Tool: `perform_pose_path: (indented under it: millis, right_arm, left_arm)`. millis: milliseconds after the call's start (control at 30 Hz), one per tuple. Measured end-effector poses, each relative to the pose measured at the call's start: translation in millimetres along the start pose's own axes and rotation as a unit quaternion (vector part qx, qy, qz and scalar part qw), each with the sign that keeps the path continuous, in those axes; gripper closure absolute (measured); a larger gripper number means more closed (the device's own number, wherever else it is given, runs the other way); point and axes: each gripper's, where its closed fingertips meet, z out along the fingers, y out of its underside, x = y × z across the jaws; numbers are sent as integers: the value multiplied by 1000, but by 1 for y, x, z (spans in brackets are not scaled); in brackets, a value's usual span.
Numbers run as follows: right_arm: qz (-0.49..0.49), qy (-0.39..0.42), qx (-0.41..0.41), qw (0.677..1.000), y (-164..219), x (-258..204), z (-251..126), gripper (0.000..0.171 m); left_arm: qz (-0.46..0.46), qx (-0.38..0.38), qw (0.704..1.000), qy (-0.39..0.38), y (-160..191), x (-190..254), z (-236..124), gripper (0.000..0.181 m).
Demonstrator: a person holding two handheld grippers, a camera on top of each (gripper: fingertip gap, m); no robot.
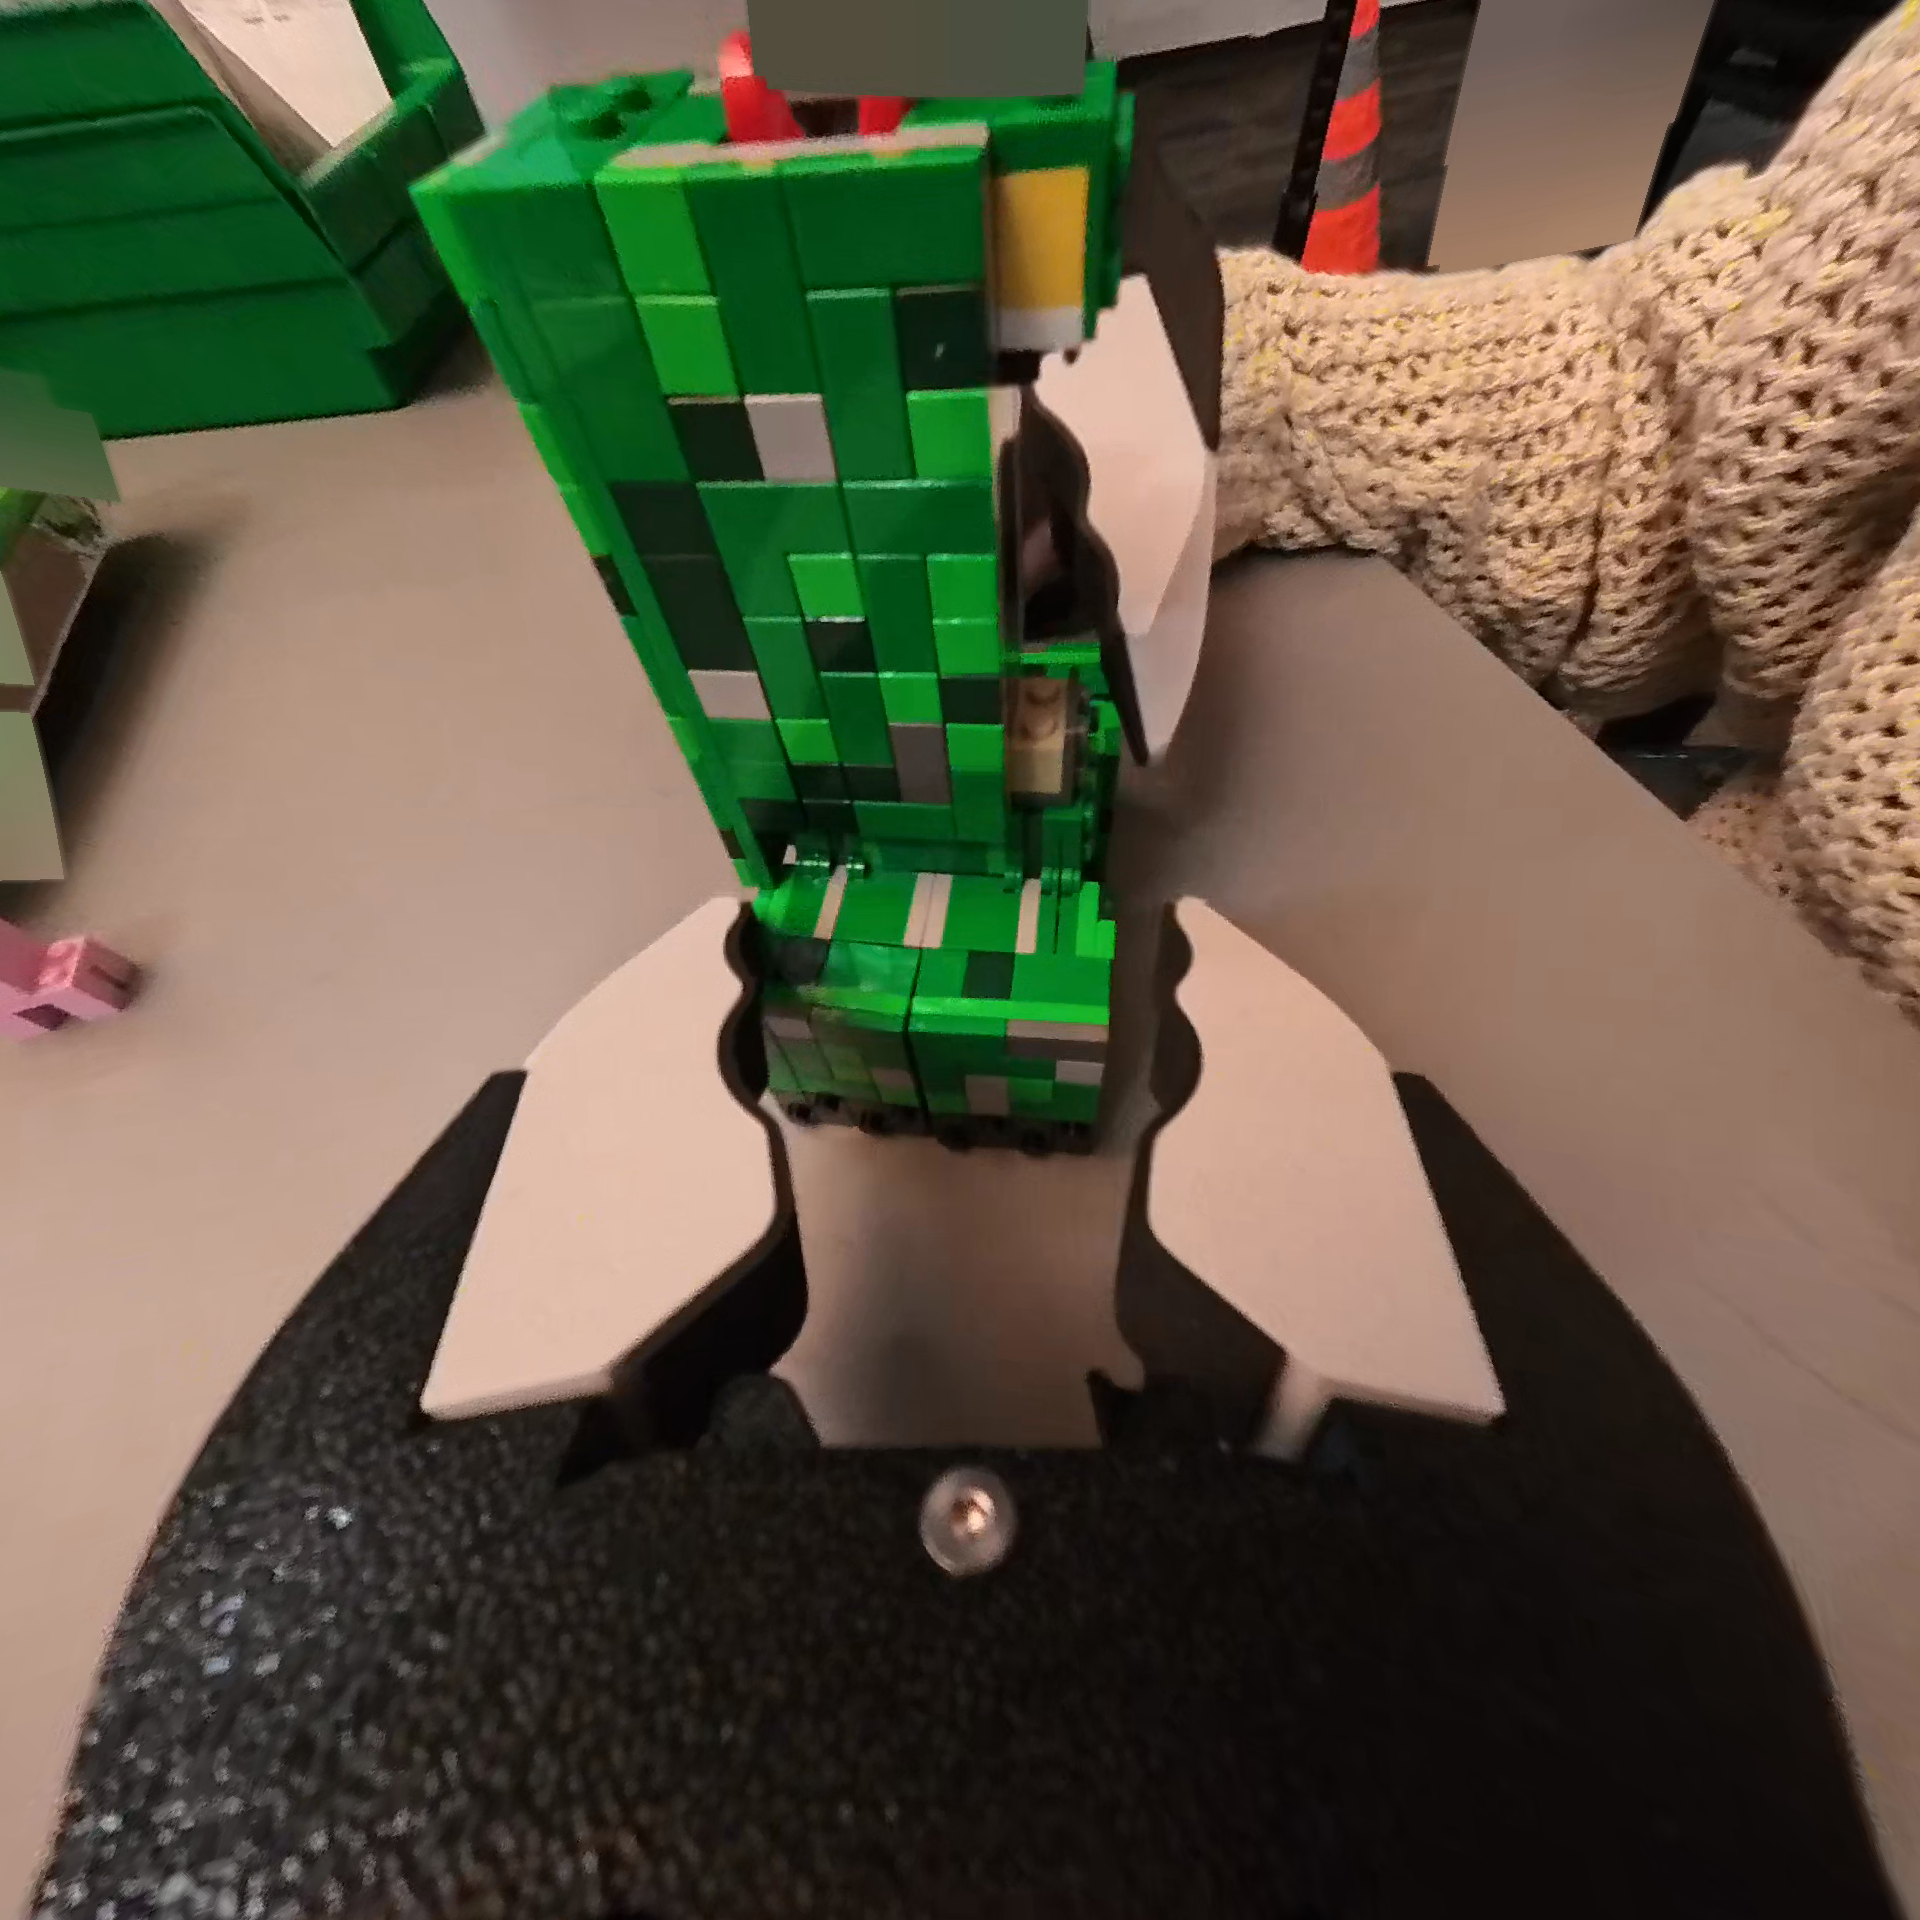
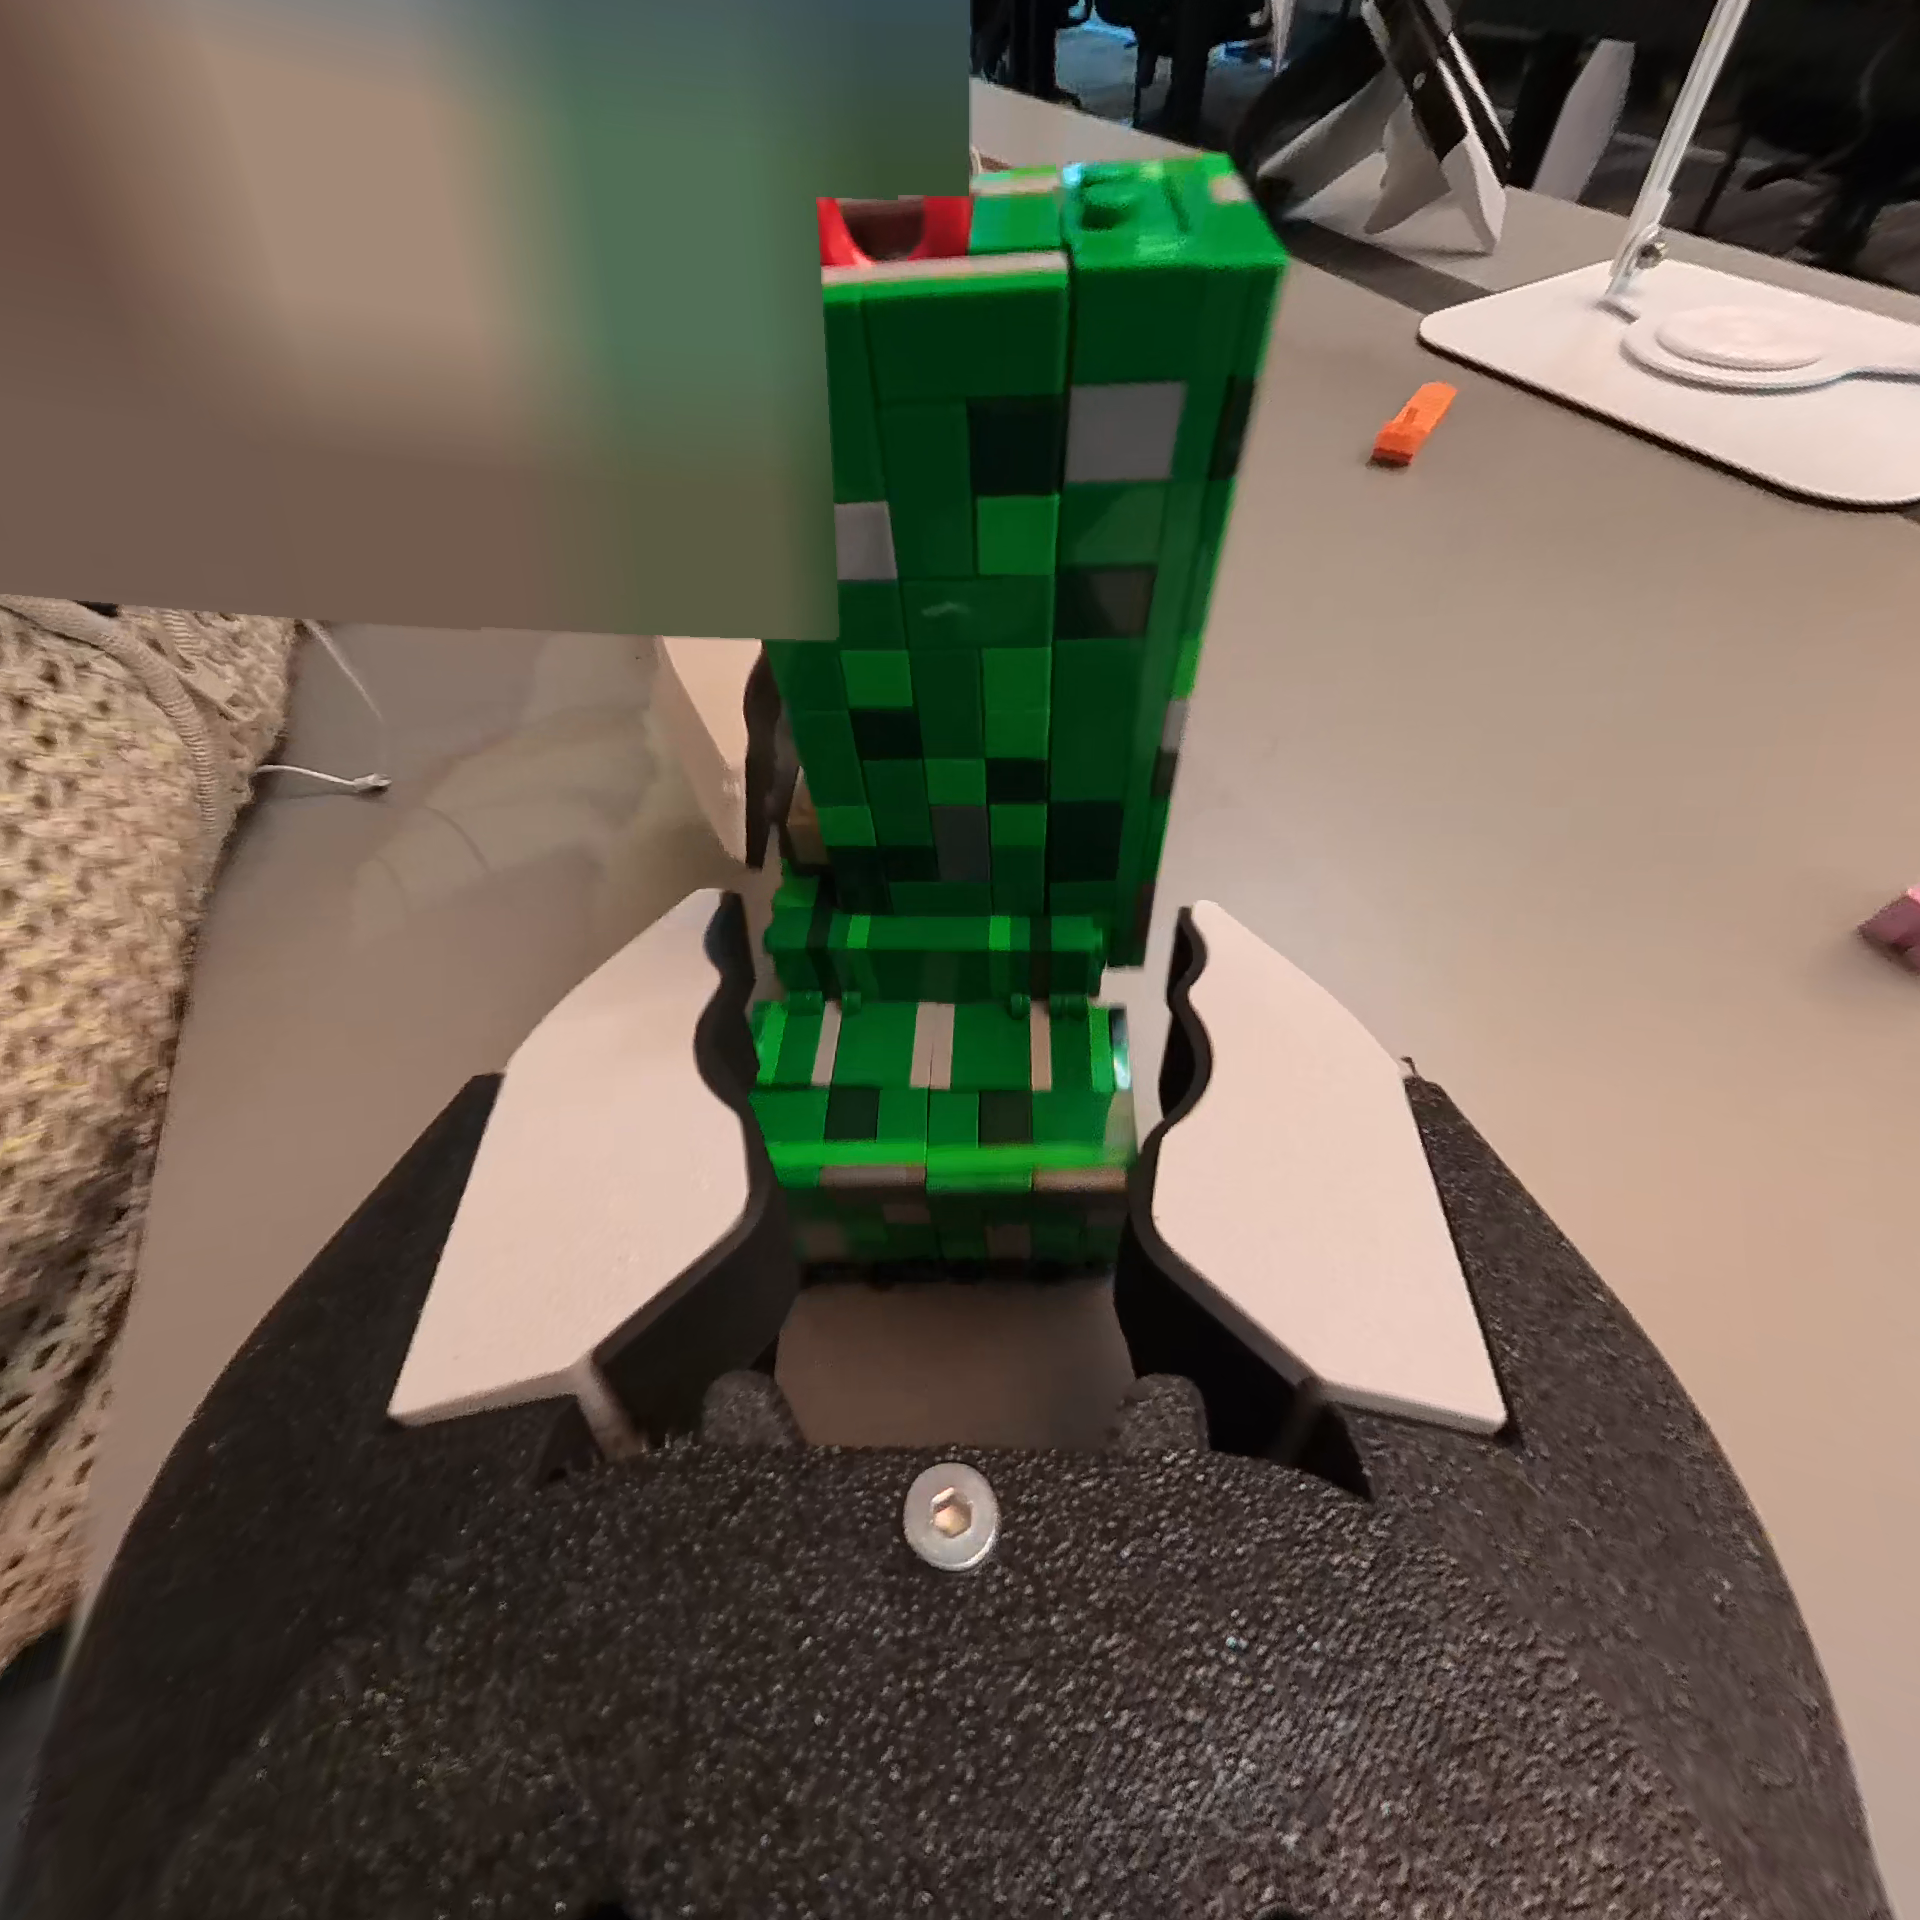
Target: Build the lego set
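A tall green lego figure [image 1: 831, 499] of mixed green, dark and grey tiles stands upright on the grey table [image 1: 364, 727]. Red parts [image 1: 748, 94] show at its open top. My left gripper [image 1: 961, 997] is closed around the feet on one side; its left pad touches them and a thin gap shows at the right pad. My right gripper [image 2: 951, 997] is closed on the feet [image 2: 940, 1122] from the opposite side of the figure [image 2: 1039, 520]. Each gripper shows behind the figure in the other's view: the right gripper's fingers [image 1: 1164, 582] and a left gripper's finger [image 2: 769, 779].
Green bins [image 1: 187, 260] stand far left, with a pink piece [image 1: 62, 982] on the table. A person's knit sleeve [image 1: 1558, 468] lies right, at the table edge, and an orange cone [image 1: 1351, 156] stands behind. An orange piece [image 2: 1413, 421] and a white stand base [image 2: 1714, 384] lie far right.
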Motion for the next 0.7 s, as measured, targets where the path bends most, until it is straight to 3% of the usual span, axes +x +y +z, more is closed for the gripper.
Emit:
perform_pose_path:
  millis: [100, 300, 500, 700]
  right_arm:
    - [10, -3, 14, 1000, -1, 1, -10, 88]
    - [-12, 40, -8, 999, 8, 8, -25, 77]
    - [-27, 76, -23, 996, 14, 12, -32, 77]
    - [-25, 99, -20, 995, 13, 21, -35, 80]
  left_arm:
    - [-16, -21, 1000, 9, -2, 4, -5, 99]
    - [-16, -35, 999, -25, 9, -4, -11, 97]
    - [2, -39, 998, -52, 3, -7, -16, 108]
    - [-23, -47, 996, -66, 9, -14, -28, 105]
